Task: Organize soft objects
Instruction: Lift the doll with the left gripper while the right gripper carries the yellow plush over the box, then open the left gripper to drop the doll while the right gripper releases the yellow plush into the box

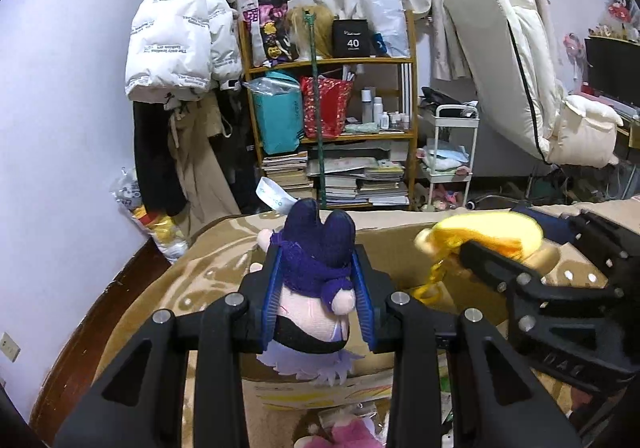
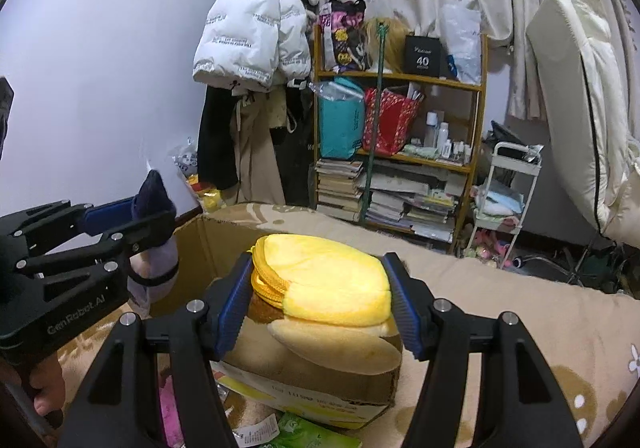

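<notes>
jaws clamp doll (image 1: 316, 288) and plush (image 2: 328, 280) above box (image 2: 304, 384).

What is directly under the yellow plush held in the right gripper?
Under the yellow plush sits an open cardboard box, its near wall and far flap showing. The plush and the right gripper cover most of the box's inside, so its contents cannot be seen.

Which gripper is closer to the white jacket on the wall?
Left. The left gripper, shut on the purple doll, is on the white jacket's side. The right gripper, holding the yellow plush, sits farther toward the cart.
</notes>
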Action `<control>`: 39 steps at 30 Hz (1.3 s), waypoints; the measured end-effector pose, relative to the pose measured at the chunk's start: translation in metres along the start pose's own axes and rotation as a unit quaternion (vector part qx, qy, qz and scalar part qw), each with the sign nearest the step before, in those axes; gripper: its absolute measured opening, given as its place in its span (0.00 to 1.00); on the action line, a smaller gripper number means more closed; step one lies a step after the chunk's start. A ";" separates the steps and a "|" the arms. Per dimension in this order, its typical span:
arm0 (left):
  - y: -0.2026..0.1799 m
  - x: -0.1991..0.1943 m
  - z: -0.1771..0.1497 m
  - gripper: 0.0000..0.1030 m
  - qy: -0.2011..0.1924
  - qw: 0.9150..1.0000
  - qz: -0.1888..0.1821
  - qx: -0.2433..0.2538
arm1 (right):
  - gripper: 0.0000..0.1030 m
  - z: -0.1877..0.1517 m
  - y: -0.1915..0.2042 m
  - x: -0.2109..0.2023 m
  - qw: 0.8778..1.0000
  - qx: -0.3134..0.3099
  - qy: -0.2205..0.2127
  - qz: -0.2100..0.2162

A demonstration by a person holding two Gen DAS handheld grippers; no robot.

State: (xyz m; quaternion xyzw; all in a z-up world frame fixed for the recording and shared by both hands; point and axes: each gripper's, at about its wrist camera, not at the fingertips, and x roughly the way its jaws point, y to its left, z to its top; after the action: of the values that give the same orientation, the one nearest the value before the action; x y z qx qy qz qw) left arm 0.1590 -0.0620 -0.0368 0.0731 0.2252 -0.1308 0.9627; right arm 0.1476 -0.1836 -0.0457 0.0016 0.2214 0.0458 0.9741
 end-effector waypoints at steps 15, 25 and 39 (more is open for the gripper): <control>-0.004 0.017 0.007 0.31 0.008 0.999 -0.038 -0.008 | 0.66 -0.011 -0.006 0.015 0.999 0.020 0.018 0.022; 0.006 0.039 -0.004 0.33 0.072 0.996 -0.036 -0.035 | 0.68 -0.015 -0.003 0.017 0.999 0.031 0.023 0.033; 0.013 0.025 -0.012 0.55 0.091 0.995 -0.008 -0.025 | 0.70 -0.017 -0.007 0.019 0.996 0.059 0.047 0.052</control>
State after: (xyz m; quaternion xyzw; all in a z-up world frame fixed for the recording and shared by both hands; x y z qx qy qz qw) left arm 0.1792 -0.0526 -0.0580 0.0587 0.3157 -0.1259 0.9386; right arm 0.1575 -0.1896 -0.0693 0.0689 0.2687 0.0833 0.9571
